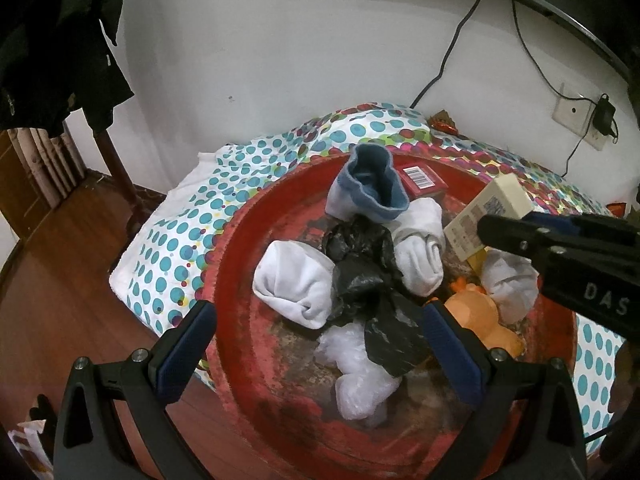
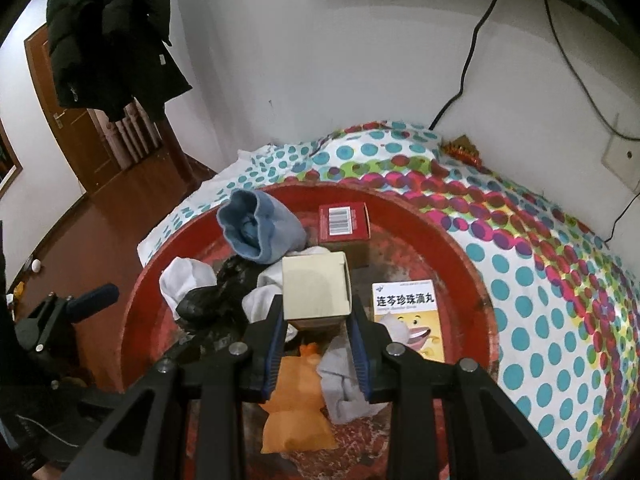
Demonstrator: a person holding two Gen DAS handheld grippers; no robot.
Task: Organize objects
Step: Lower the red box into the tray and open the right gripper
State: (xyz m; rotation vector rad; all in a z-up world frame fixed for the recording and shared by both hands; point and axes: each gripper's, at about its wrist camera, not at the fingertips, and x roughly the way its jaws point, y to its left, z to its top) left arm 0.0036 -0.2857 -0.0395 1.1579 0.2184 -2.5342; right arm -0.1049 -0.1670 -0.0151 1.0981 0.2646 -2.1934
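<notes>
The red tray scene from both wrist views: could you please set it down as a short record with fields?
container: red tray on a dotted bedspread
right gripper: shut on cream box, held above the tray
left gripper: open, fingers either side of black plastic bag
boxes in tray: red barcode box; cartoon-face box
soft items: blue-cuffed sock, white socks

One red basin (image 2: pixel 460 248), three boxes (one held) (image 2: pixel 316 288), one orange duck toy (image 2: pixel 296 404), two plastic bags (image 1: pixel 360 276).
</notes>
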